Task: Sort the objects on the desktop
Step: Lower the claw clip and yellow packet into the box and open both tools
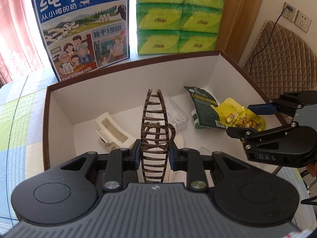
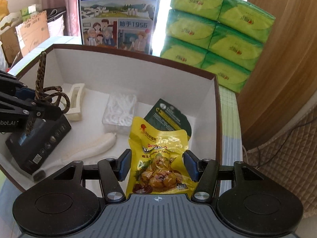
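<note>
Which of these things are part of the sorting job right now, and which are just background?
In the job:
- brown hair claw, gripped by the left gripper
- yellow chestnut pouch, between the right gripper's open fingers
- box with cream clip, cotton swabs, green packet, black carton

Just lying about:
- milk carton
- tissue packs
- quilted chair

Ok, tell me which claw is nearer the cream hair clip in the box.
Left. The left claw, shut on the brown hair clip, hangs just beside the cream hair clip. The right claw is across the box, over the yellow snack pouch.
</note>
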Available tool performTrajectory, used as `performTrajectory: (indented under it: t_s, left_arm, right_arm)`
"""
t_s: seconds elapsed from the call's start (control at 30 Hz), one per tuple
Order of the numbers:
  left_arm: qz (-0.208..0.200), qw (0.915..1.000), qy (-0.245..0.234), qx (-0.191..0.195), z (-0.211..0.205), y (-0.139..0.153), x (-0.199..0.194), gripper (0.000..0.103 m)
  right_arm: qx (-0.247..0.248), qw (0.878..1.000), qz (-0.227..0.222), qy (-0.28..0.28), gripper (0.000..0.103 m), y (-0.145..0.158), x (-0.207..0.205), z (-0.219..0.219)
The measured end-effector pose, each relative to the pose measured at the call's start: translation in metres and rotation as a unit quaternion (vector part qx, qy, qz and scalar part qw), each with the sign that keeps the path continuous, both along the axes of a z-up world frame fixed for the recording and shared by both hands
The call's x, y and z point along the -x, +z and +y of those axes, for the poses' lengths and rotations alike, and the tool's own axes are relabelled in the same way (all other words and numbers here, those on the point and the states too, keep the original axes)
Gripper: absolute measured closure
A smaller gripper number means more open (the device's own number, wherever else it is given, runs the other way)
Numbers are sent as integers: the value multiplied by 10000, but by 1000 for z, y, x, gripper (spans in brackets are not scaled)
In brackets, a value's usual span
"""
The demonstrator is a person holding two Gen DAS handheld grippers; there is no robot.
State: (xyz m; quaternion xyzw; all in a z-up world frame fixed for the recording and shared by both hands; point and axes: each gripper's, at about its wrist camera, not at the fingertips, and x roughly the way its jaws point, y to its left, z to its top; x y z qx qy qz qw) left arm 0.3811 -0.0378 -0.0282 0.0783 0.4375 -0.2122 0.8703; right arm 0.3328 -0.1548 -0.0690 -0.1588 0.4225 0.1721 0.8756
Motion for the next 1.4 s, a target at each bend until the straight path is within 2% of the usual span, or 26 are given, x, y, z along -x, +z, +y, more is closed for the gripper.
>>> performTrajectory:
  t_s: [0.17,0.37,0.4,0.7,1.1,1.4]
  left_arm:
    - [56,10000,-51,-36,-4,-5,-3,81]
    - [124,9998,-143,-52,-6,-9,-4,81]
    - [146,9997,-158,-67,-5,-9,-4,81]
    - [623,9969,-472,-7,2,-16,2,81]
    - [1292,9885,-773,108,-4,-32,4,81]
    - [1256,9885,-842,36,-9,-33,6,78]
  right_arm:
    - [147,9999,-34,52,47,-3,-5,3]
    - [126,9995,-158,236,20,-4,-2,4]
    - [79,9996,-149,228,19,-3,-1,3]
    - [-265,9989,209,314,16,4,6,-6]
    - [-321,9981,433,297,14,7,16,-8]
    - [-401,9978,436,295,11,14,20,-9]
